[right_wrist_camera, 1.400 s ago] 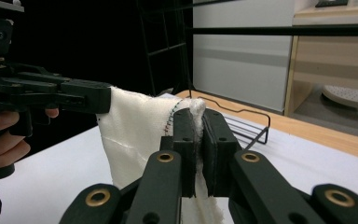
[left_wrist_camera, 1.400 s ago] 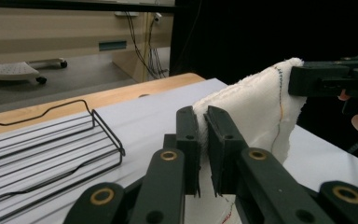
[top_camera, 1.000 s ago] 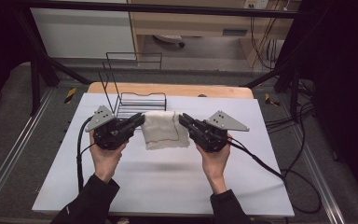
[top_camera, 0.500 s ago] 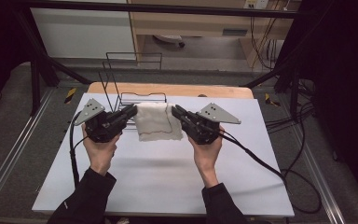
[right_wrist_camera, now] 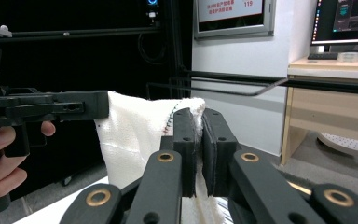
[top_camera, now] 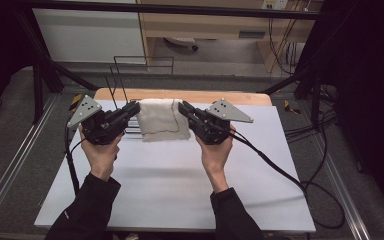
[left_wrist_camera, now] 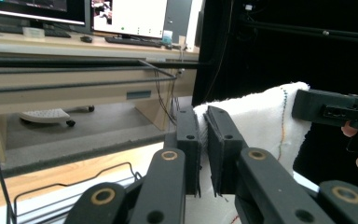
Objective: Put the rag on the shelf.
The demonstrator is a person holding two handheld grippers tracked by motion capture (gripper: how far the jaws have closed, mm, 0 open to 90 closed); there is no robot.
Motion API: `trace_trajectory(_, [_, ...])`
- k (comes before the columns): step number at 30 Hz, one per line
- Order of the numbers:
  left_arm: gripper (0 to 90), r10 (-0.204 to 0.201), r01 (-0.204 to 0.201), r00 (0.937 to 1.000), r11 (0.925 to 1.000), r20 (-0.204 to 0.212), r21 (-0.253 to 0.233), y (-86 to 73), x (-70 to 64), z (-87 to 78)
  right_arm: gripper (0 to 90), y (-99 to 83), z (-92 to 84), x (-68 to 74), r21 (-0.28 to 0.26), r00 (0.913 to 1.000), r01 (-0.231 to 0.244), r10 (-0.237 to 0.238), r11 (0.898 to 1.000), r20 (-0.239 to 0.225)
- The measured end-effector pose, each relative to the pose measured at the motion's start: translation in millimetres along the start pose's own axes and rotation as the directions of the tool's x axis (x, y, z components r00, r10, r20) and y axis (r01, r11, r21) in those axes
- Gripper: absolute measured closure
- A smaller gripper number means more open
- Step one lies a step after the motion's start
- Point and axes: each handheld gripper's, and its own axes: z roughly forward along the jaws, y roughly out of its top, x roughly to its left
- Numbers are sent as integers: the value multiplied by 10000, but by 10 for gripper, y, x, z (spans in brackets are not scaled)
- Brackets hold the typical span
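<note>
While both hands hold it up between them, the white towel [top_camera: 163,120] hangs stretched above the far half of the white table [top_camera: 180,185], just in front of the black wire rack [top_camera: 125,85] that stands at about 11 o'clock from the table's middle. At 9 o'clock of the towel, the left gripper [top_camera: 132,107] has its jaws clamped on the cloth's upper left corner; in the left gripper view the two black pads pinch the fabric edge [left_wrist_camera: 256,116], with only the cloth's thickness between them. At 3 o'clock of the towel, the right gripper [top_camera: 184,107] is likewise closed on the upper right corner, and the right gripper view shows the towel [right_wrist_camera: 135,135] squeezed between its pads and draping down below them. A thin dark stitched line runs along the towel's border. Behind the table, at 12 o'clock, a wooden desk [top_camera: 205,25] stands on the grey floor.
</note>
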Motion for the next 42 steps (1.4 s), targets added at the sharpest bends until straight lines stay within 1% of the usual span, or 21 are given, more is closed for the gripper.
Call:
trace_trajectory(3, [836, -56, 56, 10000, 9999, -45, -120, 39, 26, -9, 853, 44, 38, 17, -52, 10000, 76, -76, 10000, -4])
trace_trajectory(6, [837, -31, 27, 9999, 9997, -136, -242, 85, 50, -13, 853, 100, 72, 40, -108, 9998, 188, -188, 9998, 3])
trace_trajectory(11, [837, -29, 20, 9998, 9989, -203, -478, 170, 99, -32, 853, 200, 135, 69, -295, 9997, 235, -236, 9993, -17])
trace_trajectory(13, [837, -29, 15, 9997, 9984, -257, -569, 206, 120, -34, 853, 234, 167, 76, -349, 9999, 157, -158, 9993, -39])
trace_trajectory(19, [836, 3, -30, 9993, 9976, -383, -699, 302, 194, -35, 853, 318, 267, 89, -455, 9997, 230, -232, 9987, -51])
trace_trajectory(21, [837, 70, -103, 9988, 9974, -475, -709, 332, 212, -32, 853, 342, 304, 89, -429, 9997, 237, -238, 9988, -34])
trace_trajectory(25, [836, 11, -56, 9986, 9964, -521, -851, 400, 262, -24, 853, 392, 376, 81, -521, 10000, 60, -63, 9986, -64])
trace_trajectory(31, [836, 15, -72, 9984, 9951, -571, -988, 519, 321, -16, 852, 490, 464, 85, -712, 10000, -12, 7, 9975, -76])
trace_trajectory(39, [836, 79, -162, 9976, 9924, -681, -1219, 676, 366, -25, 853, 642, 557, 94, -806, 9998, 192, -197, 9966, -57])
trace_trajectory(42, [836, 99, -198, 9971, 9910, -748, -1323, 722, 376, -19, 853, 694, 594, 93, -910, 9999, 145, -149, 9957, -40])
